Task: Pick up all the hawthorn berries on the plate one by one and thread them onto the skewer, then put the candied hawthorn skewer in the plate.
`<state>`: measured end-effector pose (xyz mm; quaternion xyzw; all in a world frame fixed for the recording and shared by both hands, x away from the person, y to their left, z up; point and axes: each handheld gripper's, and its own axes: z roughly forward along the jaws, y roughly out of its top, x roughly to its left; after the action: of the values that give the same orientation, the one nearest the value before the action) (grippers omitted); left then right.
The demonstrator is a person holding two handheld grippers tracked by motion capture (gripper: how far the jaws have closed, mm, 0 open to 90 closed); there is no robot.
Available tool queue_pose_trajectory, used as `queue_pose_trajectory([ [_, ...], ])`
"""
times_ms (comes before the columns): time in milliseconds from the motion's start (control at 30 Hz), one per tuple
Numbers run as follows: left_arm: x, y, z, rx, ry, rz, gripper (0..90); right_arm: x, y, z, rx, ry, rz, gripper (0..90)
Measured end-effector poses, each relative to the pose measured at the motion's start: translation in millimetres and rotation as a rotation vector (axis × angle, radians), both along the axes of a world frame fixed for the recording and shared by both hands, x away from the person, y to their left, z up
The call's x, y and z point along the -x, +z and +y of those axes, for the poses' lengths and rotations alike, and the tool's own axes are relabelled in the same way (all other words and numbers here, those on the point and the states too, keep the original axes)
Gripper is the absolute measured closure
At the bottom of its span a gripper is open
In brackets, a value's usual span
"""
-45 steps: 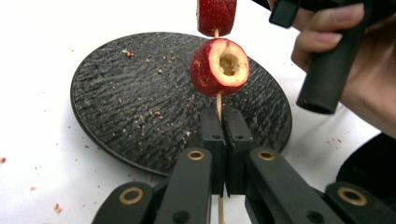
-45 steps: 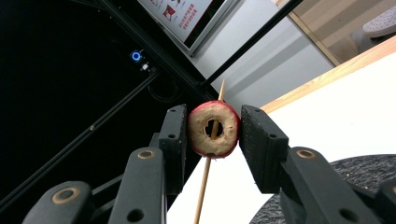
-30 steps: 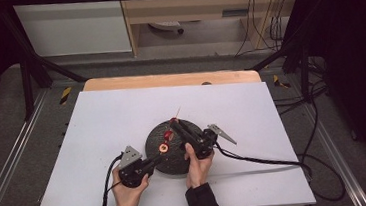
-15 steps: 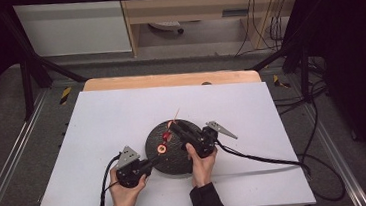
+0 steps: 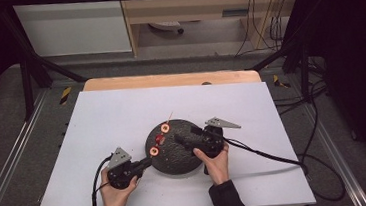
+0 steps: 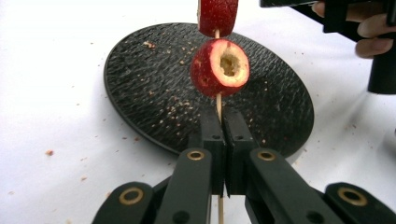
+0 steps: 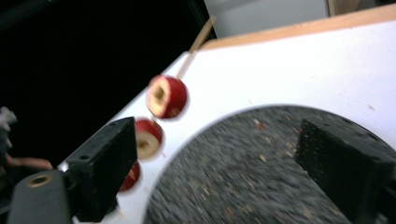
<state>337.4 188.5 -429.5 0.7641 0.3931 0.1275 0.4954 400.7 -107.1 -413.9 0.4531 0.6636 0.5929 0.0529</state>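
Here your left tongs (image 6: 219, 140) are closed tight on the skewer (image 6: 217, 101), which rises over the near left part of the black plate (image 5: 175, 156). Your right tongs (image 7: 224, 163) stand wide open, holding nothing, just right of the fruit pieces (image 5: 163, 129). The stick looks thin and probably breaks easily; the cored red pieces look soft and may slip, so take a piece gently by its sides. The plate carries only crumbs (image 6: 161, 100).

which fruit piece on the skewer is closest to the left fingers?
The lowest piece, showing its hollow cored face, sits just above the left gripper clamped on the skewer. The other piece is threaded farther up.
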Motion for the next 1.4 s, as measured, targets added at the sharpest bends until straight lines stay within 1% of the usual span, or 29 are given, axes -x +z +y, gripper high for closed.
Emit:
queue_pose_trajectory([
  [67,-0.1,0.7,2.9,-0.005,-0.002,0.004,88.4,-0.2,-1.6,-6.1,0.056,0.028,-0.005,7.7],
  [133,-0.3,1.5,5.4,-0.008,-0.005,0.008,88.4,0.1,-3.3,-11.2,0.098,0.043,-0.012,6.1],
  [233,-1.2,3.6,9.2,-0.015,-0.018,0.012,88.4,0.5,-5.8,-19.6,0.154,0.078,0.01,2.7],
  [333,-2.9,5.9,11.8,-0.017,-0.024,0.021,88.3,2.6,-7.7,-28.3,0.22,0.118,0.021,0.5],
  [500,-7.8,12.2,14.2,-0.028,-0.033,0.029,88.4,10.7,-12.1,-47.8,0.311,0.156,0.019,0.6],
  [600,-11.4,16.4,13.5,-0.045,-0.039,0.034,88.4,15.9,-15.8,-61.0,0.365,0.173,0.004,0.6],
  [667,-13.7,19.4,12.7,-0.062,-0.048,0.035,88.4,19.4,-18.0,-67.2,0.382,0.175,0.002,0.6],
  [733,-15.8,21.3,11.3,-0.076,-0.057,0.046,88.3,22.9,-21.7,-74.1,0.393,0.186,-0.006,0.6],
  [833,-21.7,23.3,8.6,-0.1,-0.08,0.054,88.3,27.6,-25.4,-81.7,0.413,0.183,-0.004,0.6],
  [900,-26.6,24.2,5.4,-0.121,-0.076,0.062,88.3,30.1,-28.3,-87.1,0.415,0.193,-0.004,0.6],
  [967,-29.7,25.0,2.7,-0.129,-0.076,0.066,88.3,32.2,-31.1,-91.7,0.421,0.194,0.006,0.6],
  [1000,-31.6,25.5,0.3,-0.137,-0.077,0.066,88.3,32.6,-31.7,-93.1,0.431,0.193,0.007,0.6],
  [1100,-35.0,26.1,-6.0,-0.163,-0.085,0.071,88.3,34.4,-32.1,-98.0,0.447,0.189,0.003,0.6],
  [1167,-37.0,26.0,-9.3,-0.172,-0.091,0.077,88.3,36.2,-32.1,-101.1,0.459,0.19,-0.003,0.6],
  [1200,-38.4,25.9,-11.6,-0.18,-0.093,0.081,88.3,36.5,-32.5,-102.5,0.459,0.194,-0.006,0.6],
  [1233,-39.4,25.8,-13.4,-0.186,-0.095,0.086,88.3,37.6,-33.4,-103.9,0.452,0.194,0.0,0.6],
  [1400,-43.8,24.8,-22.4,-0.211,-0.106,0.104,88.3,40.4,-36.5,-110.4,0.463,0.193,0.006,0.6],
])
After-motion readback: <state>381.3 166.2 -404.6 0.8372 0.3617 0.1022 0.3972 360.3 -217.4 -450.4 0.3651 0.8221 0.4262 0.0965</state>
